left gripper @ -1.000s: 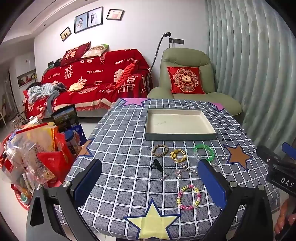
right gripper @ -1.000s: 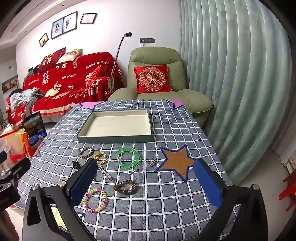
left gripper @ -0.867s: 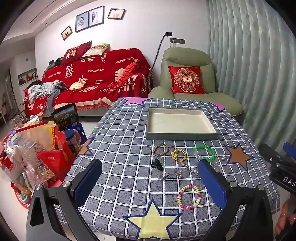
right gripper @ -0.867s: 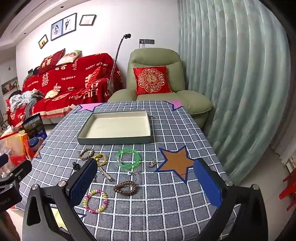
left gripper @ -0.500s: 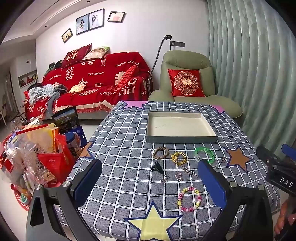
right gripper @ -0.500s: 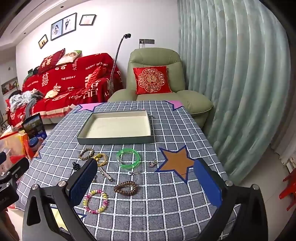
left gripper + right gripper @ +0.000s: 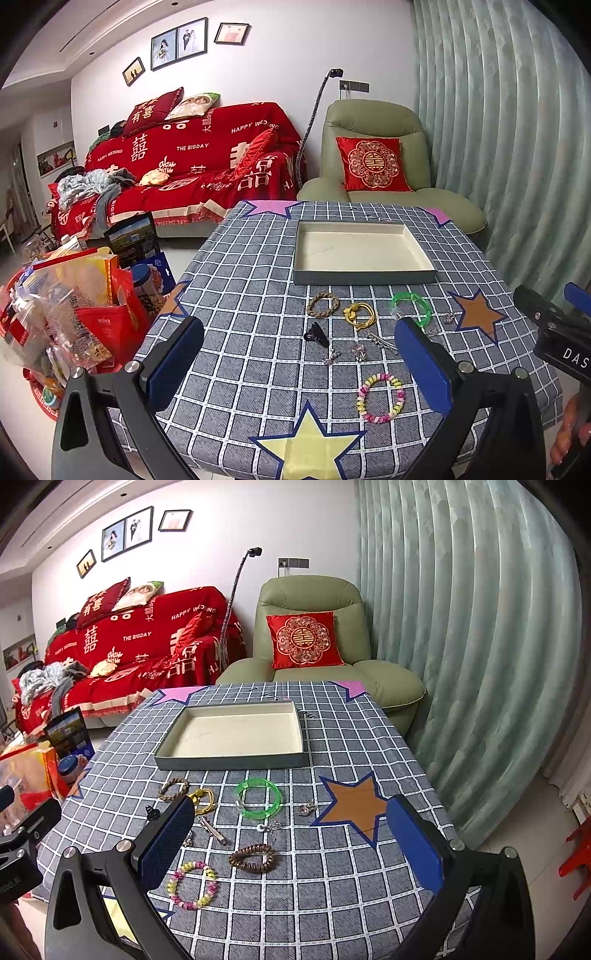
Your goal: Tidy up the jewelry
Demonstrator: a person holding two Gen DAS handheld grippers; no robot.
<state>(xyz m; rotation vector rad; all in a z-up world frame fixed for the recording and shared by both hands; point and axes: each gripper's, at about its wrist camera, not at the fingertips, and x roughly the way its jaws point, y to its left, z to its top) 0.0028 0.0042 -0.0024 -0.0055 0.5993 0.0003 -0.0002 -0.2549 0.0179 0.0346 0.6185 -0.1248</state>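
Currently, the left gripper [image 7: 300, 356] hovers above the near edge of the bench [image 7: 236, 295] with its jaws spread wide and nothing between them. The right gripper [image 7: 290, 836] is in the same condition: jaws fully released, touching nothing.

One shallow box [image 7: 364, 277] with a cream interior lies past the middle of the bench, with no jewelry visible in it. All jewelry lies loose on the checked cloth between the box and the grippers:

- one braided rope bracelet [image 7: 322, 304], nearest the box on the left;
- one yellow hair tie [image 7: 360, 314], just beside it;
- one green bangle [image 7: 257, 798], further right;
- one black hair claw [image 7: 315, 337];
- one silver bar clip [image 7: 213, 830];
- one pastel bead bracelet [image 7: 380, 397], closest to the near edge;
- one brown bead bracelet [image 7: 253, 857];
- several small silver charms, too small to count reliably.

The right wrist view shows the brown bead bracelet; in the left wrist view it is hidden behind the right finger. The left wrist view shows the black hair claw clearly, plus a yellow star patch [image 7: 308, 443] and bags [image 7: 74, 306] on the floor beside the bench; it also shows the right gripper's body and part of a hand [image 7: 570, 435] at the frame edge. Both views show one orange star patch [image 7: 356, 805].
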